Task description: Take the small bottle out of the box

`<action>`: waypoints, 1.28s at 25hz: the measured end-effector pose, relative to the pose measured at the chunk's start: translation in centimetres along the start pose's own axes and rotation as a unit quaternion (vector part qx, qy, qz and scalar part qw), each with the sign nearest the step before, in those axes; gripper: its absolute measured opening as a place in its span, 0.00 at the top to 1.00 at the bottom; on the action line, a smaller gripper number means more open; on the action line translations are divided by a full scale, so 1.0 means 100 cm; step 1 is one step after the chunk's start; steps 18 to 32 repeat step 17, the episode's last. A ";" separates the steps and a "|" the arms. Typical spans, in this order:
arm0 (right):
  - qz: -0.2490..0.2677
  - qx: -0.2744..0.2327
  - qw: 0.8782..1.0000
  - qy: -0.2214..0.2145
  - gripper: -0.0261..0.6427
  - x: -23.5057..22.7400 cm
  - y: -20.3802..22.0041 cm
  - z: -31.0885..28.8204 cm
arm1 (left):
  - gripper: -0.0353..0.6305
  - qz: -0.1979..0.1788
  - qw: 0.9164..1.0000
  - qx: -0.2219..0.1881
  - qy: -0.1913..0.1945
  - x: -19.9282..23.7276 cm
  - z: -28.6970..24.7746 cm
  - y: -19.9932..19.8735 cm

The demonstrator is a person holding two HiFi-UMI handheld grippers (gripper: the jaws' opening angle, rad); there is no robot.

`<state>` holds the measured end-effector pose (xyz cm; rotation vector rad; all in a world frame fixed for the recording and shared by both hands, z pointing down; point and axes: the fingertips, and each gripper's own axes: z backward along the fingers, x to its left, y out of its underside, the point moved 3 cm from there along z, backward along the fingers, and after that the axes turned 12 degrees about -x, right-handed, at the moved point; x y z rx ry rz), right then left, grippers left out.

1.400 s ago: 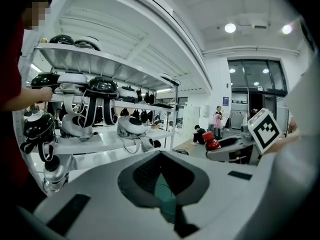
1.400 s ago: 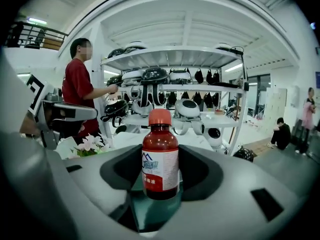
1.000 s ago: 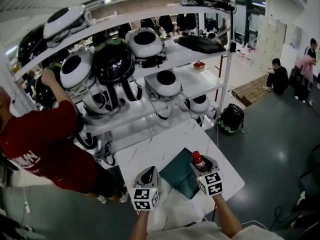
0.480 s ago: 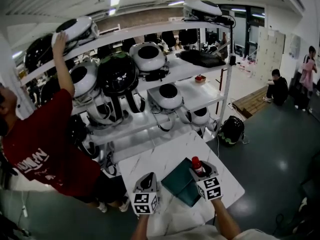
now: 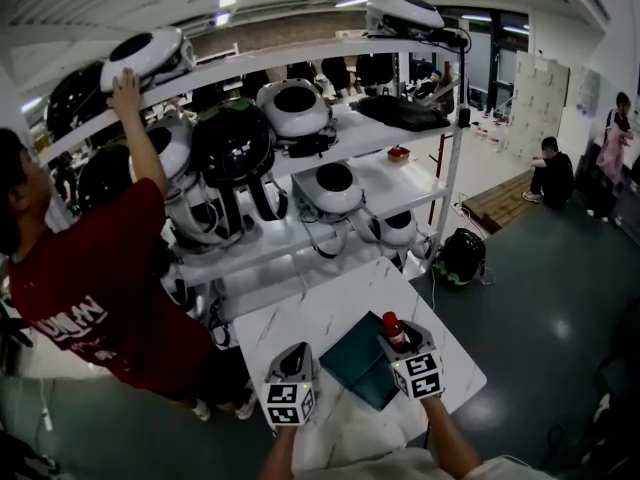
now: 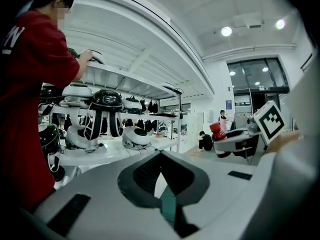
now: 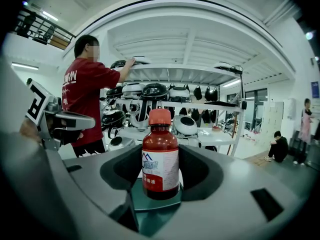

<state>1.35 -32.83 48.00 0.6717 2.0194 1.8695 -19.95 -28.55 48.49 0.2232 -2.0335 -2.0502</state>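
small bottle pinched in the right tongs, over the box edge

the small bottle (image 7: 160, 156), brown with a red cap and a white and red label, stands upright in the rounded hollow between the jaws of the right gripper (image 5: 408, 340), which pinch it from both sides at the body. it sits over the right-hand edge of the teal box (image 5: 352, 360), with teal showing just under its base; whether the base touches the box cannot be told. the box lies on the white marble-pattern table (image 5: 300, 318). the left gripper (image 5: 293, 360) hangs just beside the box's left edge, its jaws drawn close together with nothing between them, only a thin slit showing teal below. behind the table stands a white shelf rack (image 5: 395, 173) loaded with black and white helmets (image 5: 232, 128). at the left a person in a red shirt (image 5: 90, 298) reaches up, one hand on a white helmet (image 5: 145, 53) on the top shelf.
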 end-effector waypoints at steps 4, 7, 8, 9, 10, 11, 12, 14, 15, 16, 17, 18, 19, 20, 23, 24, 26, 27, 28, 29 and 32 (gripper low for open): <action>0.006 0.004 1.000 -0.007 0.61 0.004 0.001 -0.001 | 0.92 0.000 1.000 0.001 -0.001 0.000 0.000 0.002; 0.006 0.003 1.000 -0.009 0.61 0.006 0.001 -0.001 | 0.92 0.000 1.000 0.004 0.001 -0.003 0.000 0.002; 0.006 0.003 1.000 -0.009 0.61 0.006 0.001 -0.001 | 0.92 0.000 1.000 0.004 0.002 -0.005 0.001 0.002; 0.006 0.003 1.000 -0.010 0.61 0.006 0.001 0.000 | 0.92 0.000 1.000 0.004 0.003 -0.007 0.001 0.002; 0.007 0.004 1.000 -0.010 0.61 0.005 0.001 0.001 | 0.92 0.000 1.000 0.005 0.004 -0.008 0.001 0.003; 0.007 0.004 1.000 -0.009 0.61 0.004 0.002 0.002 | 0.92 0.000 1.000 0.005 0.004 -0.009 0.001 0.003; 0.007 0.004 1.000 -0.008 0.61 0.004 0.002 0.002 | 0.92 0.000 1.000 0.006 0.005 -0.010 0.001 0.003; 0.008 0.004 1.000 -0.004 0.61 0.002 0.003 0.003 | 0.92 0.000 1.000 0.007 0.005 -0.010 0.001 0.003; 0.008 0.004 1.000 -0.002 0.61 0.000 0.003 0.003 | 0.92 0.000 1.000 0.007 0.005 -0.010 0.001 0.003; 0.007 0.004 1.000 0.001 0.61 -0.001 0.003 0.003 | 0.92 0.000 1.000 0.008 0.004 -0.009 0.001 0.002; 0.006 0.003 1.000 0.003 0.61 -0.002 0.003 0.003 | 0.92 0.000 1.000 0.008 0.004 -0.009 0.001 0.002; 0.006 0.003 1.000 0.003 0.61 -0.002 0.003 0.003 | 0.92 0.000 1.000 0.008 0.004 -0.009 0.001 0.002; 0.006 0.003 1.000 0.003 0.61 -0.002 0.003 0.003 | 0.92 0.000 1.000 0.008 0.004 -0.009 0.001 0.002; 0.006 0.003 1.000 0.003 0.61 -0.002 0.003 0.003 | 0.92 0.000 1.000 0.008 0.004 -0.009 0.001 0.002; 0.006 0.003 1.000 0.003 0.61 -0.002 0.003 0.003 | 0.92 0.000 1.000 0.008 0.004 -0.009 0.001 0.002; 0.006 0.003 1.000 0.003 0.61 -0.002 0.003 0.003 | 0.92 0.000 1.000 0.008 0.004 -0.009 0.001 0.002; 0.006 0.003 1.000 0.003 0.61 -0.002 0.003 0.003 | 0.92 0.000 1.000 0.008 0.004 -0.009 0.001 0.002; 0.006 0.003 1.000 0.003 0.61 -0.002 0.003 0.003 | 0.92 0.000 1.000 0.008 0.004 -0.009 0.001 0.002; 0.006 0.003 1.000 0.003 0.61 -0.002 0.003 0.003 | 0.92 0.000 1.000 0.008 0.004 -0.009 0.001 0.002; 0.006 0.003 1.000 0.003 0.61 -0.002 0.003 0.003 | 0.92 0.000 1.000 0.008 0.004 -0.009 0.001 0.002; 0.006 0.003 1.000 0.003 0.61 -0.002 0.003 0.003 | 0.92 0.000 1.000 0.008 0.004 -0.009 0.001 0.002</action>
